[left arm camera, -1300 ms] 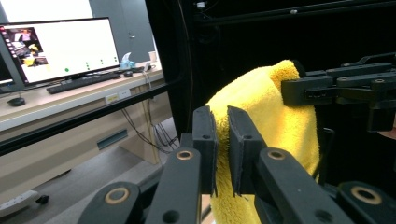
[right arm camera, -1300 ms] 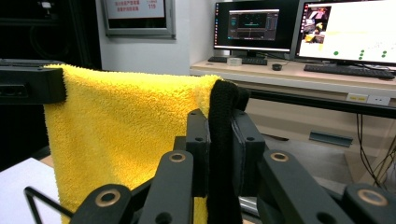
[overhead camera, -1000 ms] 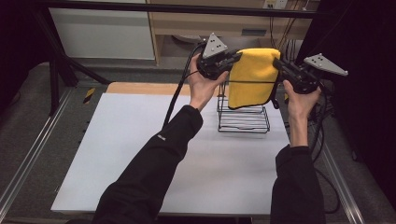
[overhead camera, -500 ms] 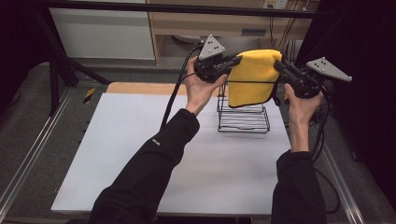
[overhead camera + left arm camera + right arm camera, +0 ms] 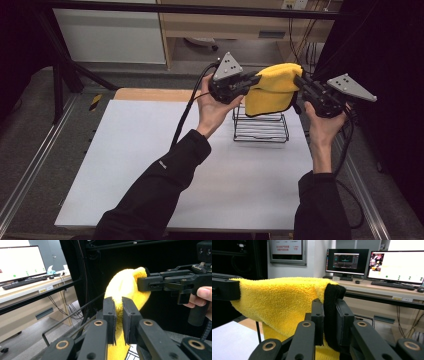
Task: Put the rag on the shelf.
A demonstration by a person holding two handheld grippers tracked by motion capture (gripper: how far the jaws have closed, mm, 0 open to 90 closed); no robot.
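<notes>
While clamped at opposite ends by left gripper [image 5: 248,82] and right gripper [image 5: 303,83], fluffy yellow microfibre cloth [image 5: 272,89] hangs above black wire rack [image 5: 260,127] near desk's far right corner. Step: carrying. Next: lower, drape over rack.

Even overhead light brightens the white tabletop [image 5: 150,165]; the surroundings sink into darkness, and the background monitors [image 5: 397,263] glare, slightly blurred.

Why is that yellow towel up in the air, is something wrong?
Nothing looks wrong. The towel is held stretched between the left gripper and right gripper, above the wire rack. Nothing is spilled or broken.
</notes>
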